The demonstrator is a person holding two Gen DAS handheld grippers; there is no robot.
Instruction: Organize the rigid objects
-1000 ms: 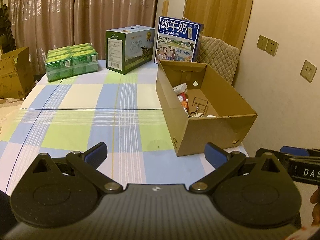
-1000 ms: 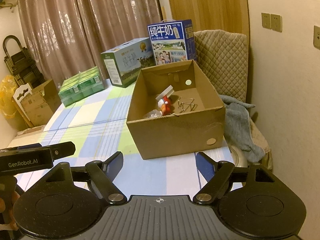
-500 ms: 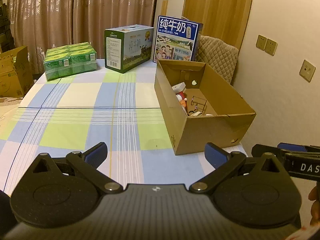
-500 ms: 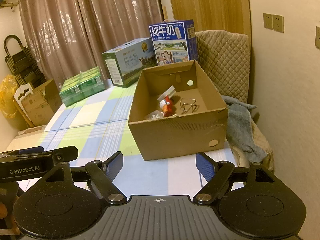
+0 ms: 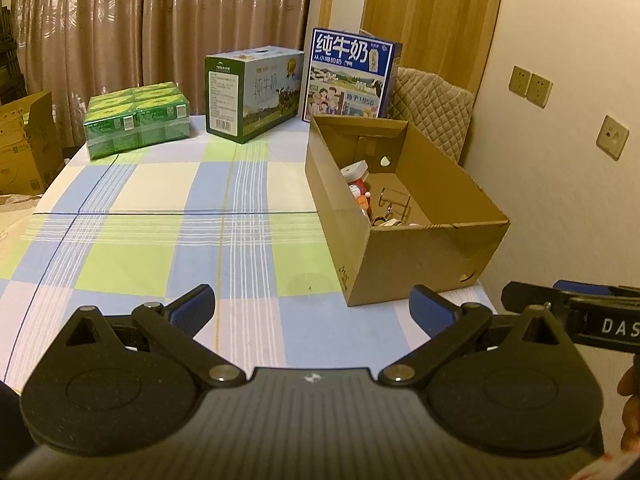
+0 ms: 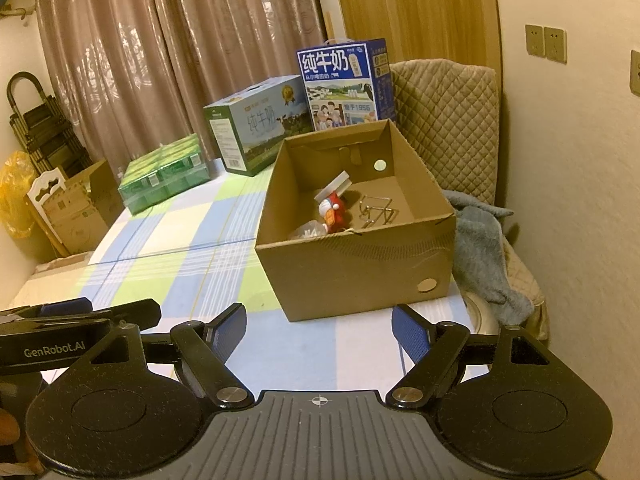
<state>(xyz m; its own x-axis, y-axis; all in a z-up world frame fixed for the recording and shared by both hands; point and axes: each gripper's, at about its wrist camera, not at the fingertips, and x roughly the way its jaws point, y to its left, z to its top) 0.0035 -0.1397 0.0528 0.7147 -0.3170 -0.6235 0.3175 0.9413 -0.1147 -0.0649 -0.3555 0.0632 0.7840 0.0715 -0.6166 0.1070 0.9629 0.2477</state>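
Both my left gripper (image 5: 311,308) and right gripper (image 6: 319,327) gape empty — I'd descend straight into the cardboard box (image 6: 352,268) at the table's (image 5: 168,200) right edge, clearing its near wall.

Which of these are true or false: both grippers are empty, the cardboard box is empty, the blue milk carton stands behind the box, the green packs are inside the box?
1. Both the left gripper and the right gripper are empty: true, jaws open, nothing between them.
2. The cardboard box is empty: false, it holds a red toy figure, a wire piece and other small items.
3. The blue milk carton stands behind the box: true.
4. The green packs are inside the box: false, they sit on the checked tablecloth, far left.
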